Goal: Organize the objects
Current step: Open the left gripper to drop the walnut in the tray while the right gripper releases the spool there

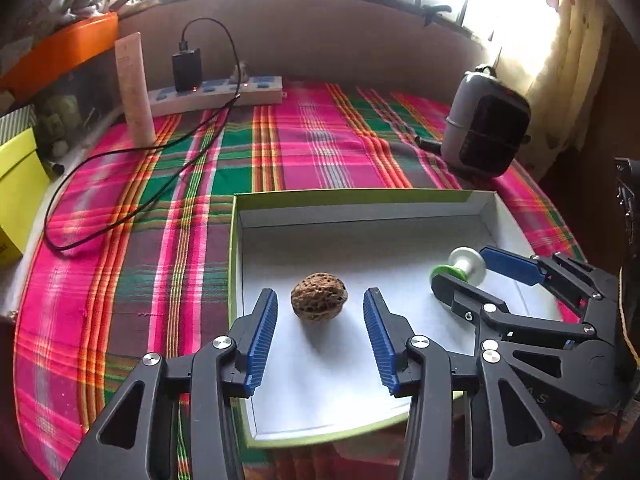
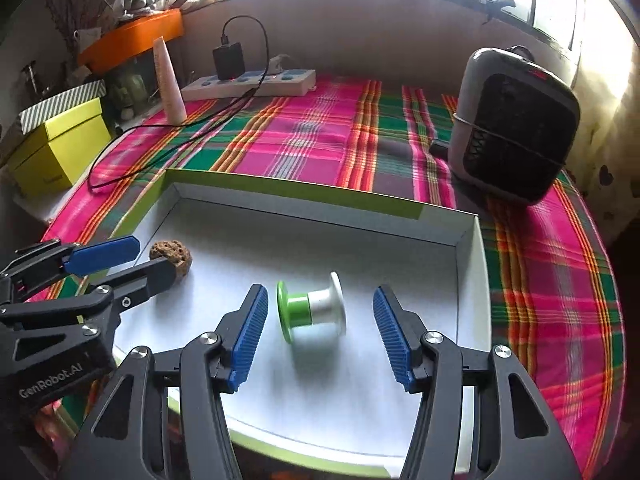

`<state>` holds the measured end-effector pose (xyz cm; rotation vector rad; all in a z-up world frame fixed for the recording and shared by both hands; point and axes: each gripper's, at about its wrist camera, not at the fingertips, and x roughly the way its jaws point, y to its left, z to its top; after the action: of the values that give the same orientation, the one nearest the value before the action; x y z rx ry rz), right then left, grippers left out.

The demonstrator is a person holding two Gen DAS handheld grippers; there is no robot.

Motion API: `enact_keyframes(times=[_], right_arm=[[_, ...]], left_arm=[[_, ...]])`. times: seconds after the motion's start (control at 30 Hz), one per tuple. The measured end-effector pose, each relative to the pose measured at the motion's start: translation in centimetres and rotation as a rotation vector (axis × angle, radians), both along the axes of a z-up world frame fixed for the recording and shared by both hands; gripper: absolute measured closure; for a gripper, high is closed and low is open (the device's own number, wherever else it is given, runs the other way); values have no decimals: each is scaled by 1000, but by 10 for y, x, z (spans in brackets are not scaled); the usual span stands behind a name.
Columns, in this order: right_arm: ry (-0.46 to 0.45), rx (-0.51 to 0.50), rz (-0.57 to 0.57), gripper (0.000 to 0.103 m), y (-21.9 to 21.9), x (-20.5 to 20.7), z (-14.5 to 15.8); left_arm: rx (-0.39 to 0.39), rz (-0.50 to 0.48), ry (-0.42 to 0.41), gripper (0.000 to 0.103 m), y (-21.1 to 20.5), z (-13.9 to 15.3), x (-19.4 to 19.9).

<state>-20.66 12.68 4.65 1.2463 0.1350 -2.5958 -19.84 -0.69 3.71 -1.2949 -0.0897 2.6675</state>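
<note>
Left wrist view showed the left gripper [image 1: 320, 312] reaching down into a shallow white box [image 1: 360, 222] with green outer walls, its blue ribbed pads spread apart and gripping nothing; a brown wrinkled walnut [image 1: 319, 297] lay on the box floor between the two fingertips, clear of both pads, a little nearer the left one. Off to the right of that gripper, the right gripper [image 1: 464, 272] sat in the same box with a green-and-white spool [image 1: 460, 266] between its fingers. Right wrist view showed the right gripper [image 2: 320, 308] with its pads wide apart too, the spool [image 2: 312, 306] lying on its side between them and touching neither, its green flange toward the left pad. To that gripper's left the left gripper [image 2: 154, 254] came in from the side, the walnut [image 2: 171, 256] partly hidden behind its lower finger. The box rested on a pink, green and orange plaid cloth [image 2: 300, 148]. Beyond both grippers stood a grey and black heater [image 2: 516, 124] to the right, a white power strip [image 2: 248, 82] with a black charger [image 2: 229, 60] plugged in, and a pale tube [image 2: 170, 84] upright to the left
</note>
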Motion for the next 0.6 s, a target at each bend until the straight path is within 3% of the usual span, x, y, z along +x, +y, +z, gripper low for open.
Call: enact_keyframes(times=[0.6], right_arm=[[95,-54,-32,47,12,69,24]], left_arm=[[22,33,84,54,-28,21,67]])
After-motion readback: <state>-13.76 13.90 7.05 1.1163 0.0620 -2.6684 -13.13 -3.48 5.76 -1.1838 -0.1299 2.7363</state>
